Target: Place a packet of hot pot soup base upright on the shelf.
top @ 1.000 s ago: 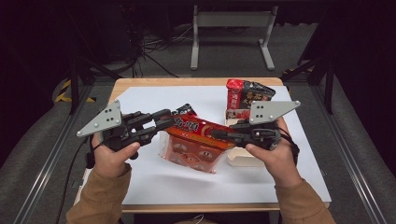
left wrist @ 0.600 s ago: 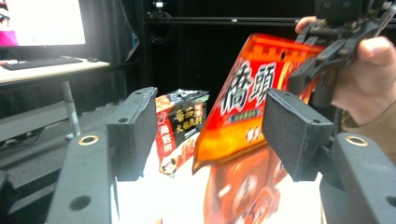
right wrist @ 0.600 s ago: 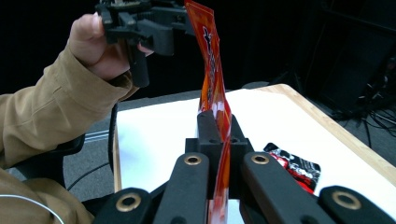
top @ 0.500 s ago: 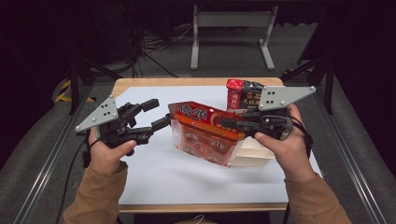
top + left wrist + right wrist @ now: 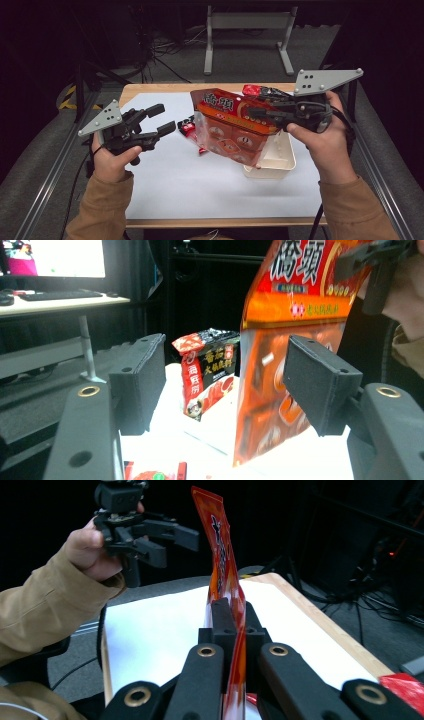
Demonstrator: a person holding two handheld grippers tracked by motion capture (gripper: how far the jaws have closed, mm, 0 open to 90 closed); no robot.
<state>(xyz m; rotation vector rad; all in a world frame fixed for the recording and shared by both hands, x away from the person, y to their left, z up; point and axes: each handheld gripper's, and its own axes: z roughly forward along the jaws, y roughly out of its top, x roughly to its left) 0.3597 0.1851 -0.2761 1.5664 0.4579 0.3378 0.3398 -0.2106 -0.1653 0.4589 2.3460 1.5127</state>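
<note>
orange bag (image 5: 235, 125): its lower edge overlaps the white tray (image 5: 280, 162), hiding the tray's left part; cut off by the top edge in the left gripper view.
dark packet (image 5: 265, 91): mostly hidden behind the bag and the right tool (image 5: 255, 112); its print is too small to read.
small red packet (image 5: 189, 129): partly behind the bag.
right tool pads: in the right gripper view the bag's edge covers where they meet.
table (image 5: 150, 89): its near edge is broken by both sleeves.
</note>
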